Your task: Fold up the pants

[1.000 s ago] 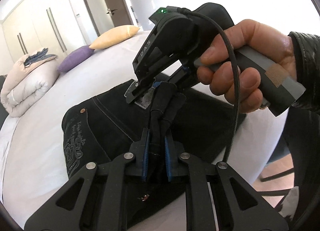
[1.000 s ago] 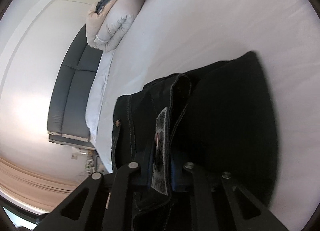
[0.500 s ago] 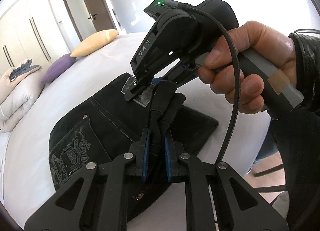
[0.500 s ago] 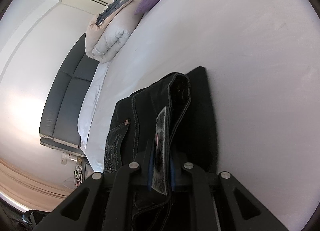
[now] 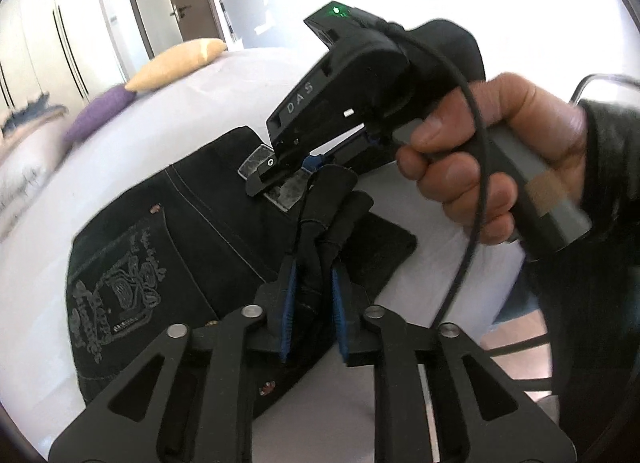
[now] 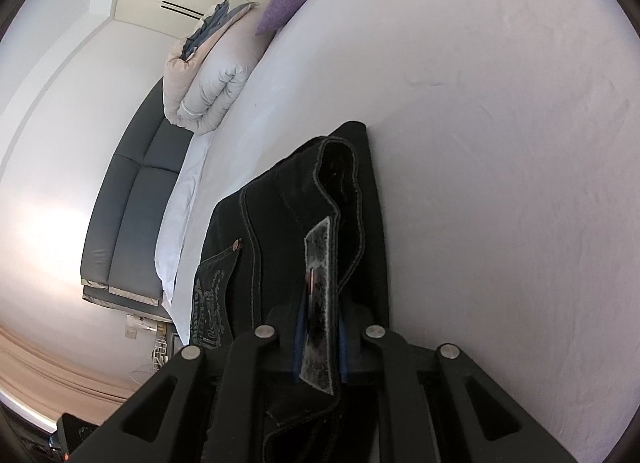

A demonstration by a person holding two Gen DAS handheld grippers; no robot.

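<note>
Down the left tongs' view first: my left gripper [image 5: 313, 305] has its blue pads [image 5: 289, 303] pinched nearly together on a bunched fold of the black denim pants [image 5: 168, 247], so that side is clamped on cloth. Just beyond it, my right hand [image 5: 492, 167] squeezes the grey handle of the right gripper [image 5: 280, 187], whose tips bite the waistband at the grey leather patch [image 5: 256, 161]. The pants lie on the white bed sheet [image 5: 224, 95], embroidered back pocket towards me, with a layer already doubled underneath on the right. A purple cushion [image 5: 100, 113] and a yellow pillow [image 5: 176, 65] sit well beyond the pants.

Over to the right tongs' view: the jaws are closed tight on the patch [image 6: 320, 303], waistband rising out between the pads and curling away. Pants [image 6: 280, 231] hang and rest along the sheet [image 6: 500, 123]; rolled quilt [image 6: 208, 91] and dark sofa [image 6: 128, 199] far off to their left.

I judge I'm mid-fold, carrying the waistband end. Next calls for both grips moving together, laying this edge squarely over the lower layer, then releasing.
</note>
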